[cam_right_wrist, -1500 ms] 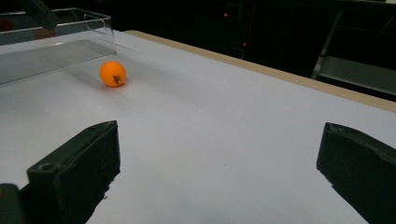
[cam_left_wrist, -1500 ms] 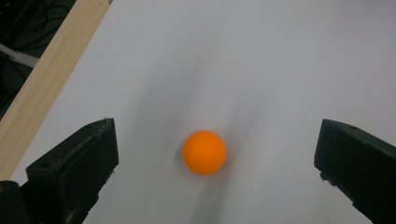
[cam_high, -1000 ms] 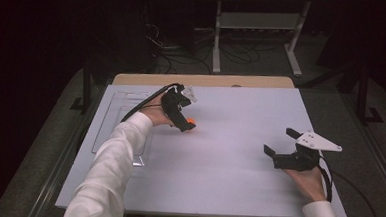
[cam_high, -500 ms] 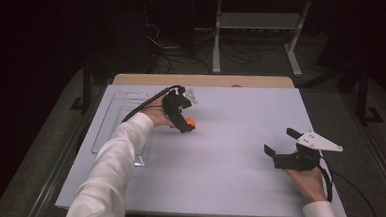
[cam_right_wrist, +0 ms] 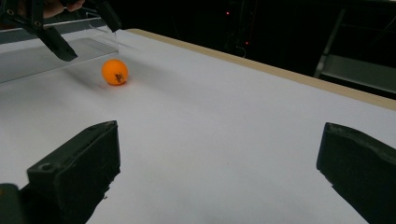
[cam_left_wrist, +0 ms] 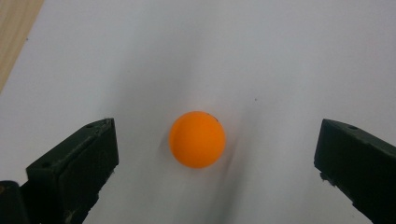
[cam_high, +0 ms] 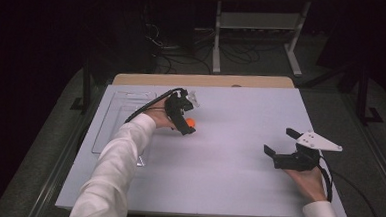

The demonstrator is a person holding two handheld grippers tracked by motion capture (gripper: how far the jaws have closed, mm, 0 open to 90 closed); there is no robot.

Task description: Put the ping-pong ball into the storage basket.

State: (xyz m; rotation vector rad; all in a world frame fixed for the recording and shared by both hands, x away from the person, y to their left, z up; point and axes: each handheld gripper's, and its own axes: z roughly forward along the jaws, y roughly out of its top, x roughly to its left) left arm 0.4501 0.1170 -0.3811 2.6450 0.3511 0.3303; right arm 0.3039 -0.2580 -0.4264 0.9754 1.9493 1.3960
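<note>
White tabletop (cam_high: 228, 155) under dark surroundings, and my left gripper (cam_high: 184, 126) hovers over the far left part of it with jaws spread wide, the orange ball (cam_left_wrist: 197, 139) sitting on the surface between them, touching neither. Just beside that hand lies a clear tray (cam_high: 123, 117) along the table's left edge. My right gripper (cam_high: 284, 148) is well apart at the near right, jaws wide and holding nothing.
</note>
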